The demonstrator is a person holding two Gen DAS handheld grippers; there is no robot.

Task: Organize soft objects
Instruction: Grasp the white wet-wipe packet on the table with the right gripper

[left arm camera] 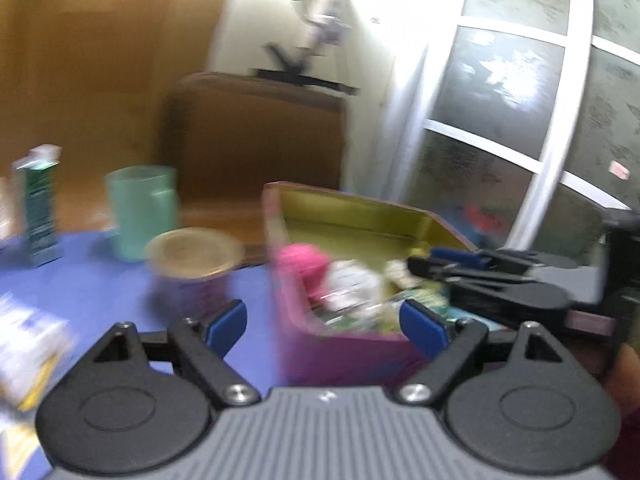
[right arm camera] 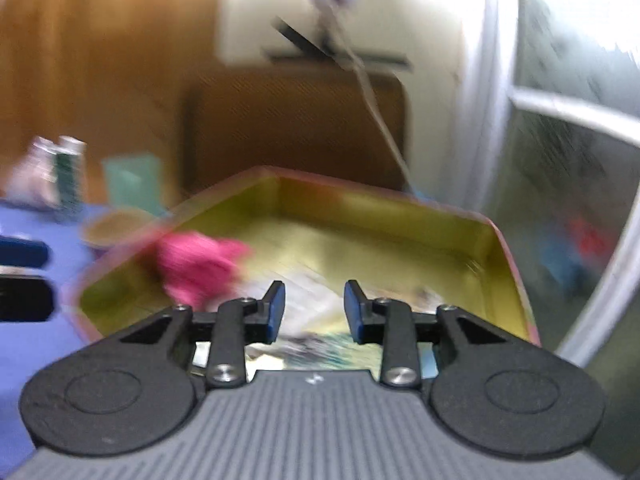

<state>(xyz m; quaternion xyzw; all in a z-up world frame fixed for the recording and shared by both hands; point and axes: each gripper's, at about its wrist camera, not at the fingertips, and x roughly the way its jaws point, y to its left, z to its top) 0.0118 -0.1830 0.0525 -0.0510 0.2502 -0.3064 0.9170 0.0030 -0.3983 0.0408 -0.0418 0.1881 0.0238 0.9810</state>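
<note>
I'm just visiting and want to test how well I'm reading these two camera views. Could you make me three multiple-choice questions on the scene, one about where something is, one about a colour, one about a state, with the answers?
1. Where is the bright pink soft thing?
A. Inside the tin box
B. On the blue cloth
C. In the green cup

2. What colour is the tin box's inner wall?
A. Red
B. Yellow-gold
C. Black

3. How do the left gripper's jaws stand?
A. Clamped on the can
B. Shut on nothing
C. Wide apart, holding nothing

Answers:
1 A, the right wrist view shows it lying inside the box, by its left wall.
2 B, both views show a yellow-gold lining inside pink outer walls.
3 C, the blue pads stand far apart with only the cloth and the box beyond them.
</note>
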